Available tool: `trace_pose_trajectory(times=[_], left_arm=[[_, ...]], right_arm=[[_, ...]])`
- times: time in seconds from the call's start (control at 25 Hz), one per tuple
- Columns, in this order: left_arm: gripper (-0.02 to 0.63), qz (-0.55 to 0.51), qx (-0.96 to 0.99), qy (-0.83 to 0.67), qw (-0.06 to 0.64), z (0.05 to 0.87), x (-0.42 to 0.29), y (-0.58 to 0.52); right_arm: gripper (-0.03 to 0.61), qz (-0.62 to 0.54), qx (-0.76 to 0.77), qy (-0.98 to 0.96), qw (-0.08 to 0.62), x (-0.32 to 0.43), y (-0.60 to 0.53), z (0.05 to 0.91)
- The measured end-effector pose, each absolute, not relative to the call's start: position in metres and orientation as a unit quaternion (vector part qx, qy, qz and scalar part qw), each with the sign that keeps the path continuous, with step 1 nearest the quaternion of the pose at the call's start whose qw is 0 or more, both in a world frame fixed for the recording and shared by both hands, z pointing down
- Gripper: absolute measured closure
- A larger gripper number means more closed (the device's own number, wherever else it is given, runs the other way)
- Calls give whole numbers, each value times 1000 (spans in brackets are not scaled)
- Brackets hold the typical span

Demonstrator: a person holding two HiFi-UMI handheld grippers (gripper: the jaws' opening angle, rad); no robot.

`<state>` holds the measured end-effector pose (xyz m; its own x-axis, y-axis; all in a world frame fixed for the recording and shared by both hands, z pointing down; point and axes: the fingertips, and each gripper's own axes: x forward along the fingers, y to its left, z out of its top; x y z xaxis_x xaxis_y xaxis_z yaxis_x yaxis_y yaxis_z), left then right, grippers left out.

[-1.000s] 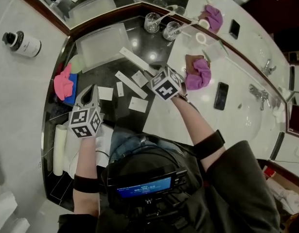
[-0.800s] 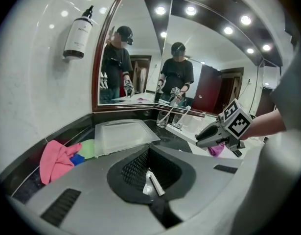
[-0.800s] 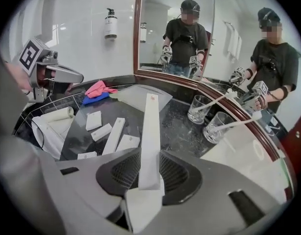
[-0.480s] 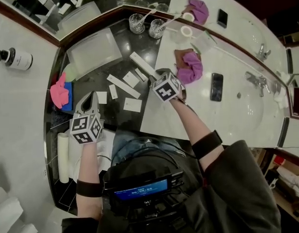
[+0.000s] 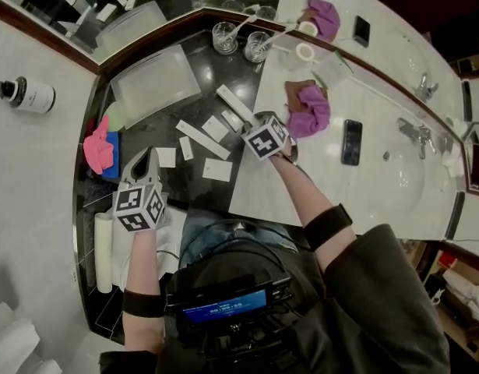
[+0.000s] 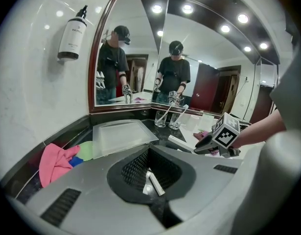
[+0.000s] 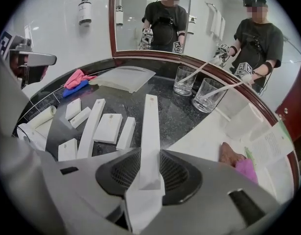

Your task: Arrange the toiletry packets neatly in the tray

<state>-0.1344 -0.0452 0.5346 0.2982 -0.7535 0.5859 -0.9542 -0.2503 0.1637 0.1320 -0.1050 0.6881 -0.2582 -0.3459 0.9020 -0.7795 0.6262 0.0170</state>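
Note:
A frosted tray (image 5: 153, 80) lies empty at the back left of the black counter; it also shows in the left gripper view (image 6: 122, 136) and the right gripper view (image 7: 123, 77). Several white toiletry packets (image 5: 202, 139) lie loose in front of it (image 7: 108, 127). My right gripper (image 5: 251, 125) is shut on the near end of a long white packet (image 7: 150, 131), which points away toward the glasses (image 5: 235, 104). My left gripper (image 5: 146, 156) hovers at the counter's left, shut and empty (image 6: 150, 153). A small packet (image 6: 155, 184) shows below its jaws.
Two glasses (image 5: 225, 37) (image 5: 258, 47) with sticks in them stand behind the packets. A pink cloth (image 5: 99, 150) lies left of the tray and a purple cloth (image 5: 311, 115) on the white top. There are also a phone (image 5: 352, 141), a white roll (image 5: 103, 252) and a tap (image 5: 410, 131).
My right gripper has come down toward the counter with the long packet in its jaws and rolled a little. The left gripper has stayed where it was.

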Motion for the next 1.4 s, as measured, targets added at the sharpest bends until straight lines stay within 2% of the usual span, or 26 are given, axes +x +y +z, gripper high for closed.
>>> trace_pose_trajectory(times=[0.48, 0.88, 1.32, 1.4], left_arm=[[611, 202, 765, -555, 256, 540, -133, -47], [611, 197, 773, -551, 246, 528, -119, -42], [611, 177, 776, -565, 219, 497, -99, -18], [611, 175, 775, -570, 212, 490, -98, -10]], right_arm=[[394, 217, 369, -761, 487, 133, -103, 702], [408, 208, 374, -791, 437, 131, -101, 659], [572, 149, 349, -858, 347, 118, -69, 564], [577, 145, 345, -867, 328, 117, -61, 549]])
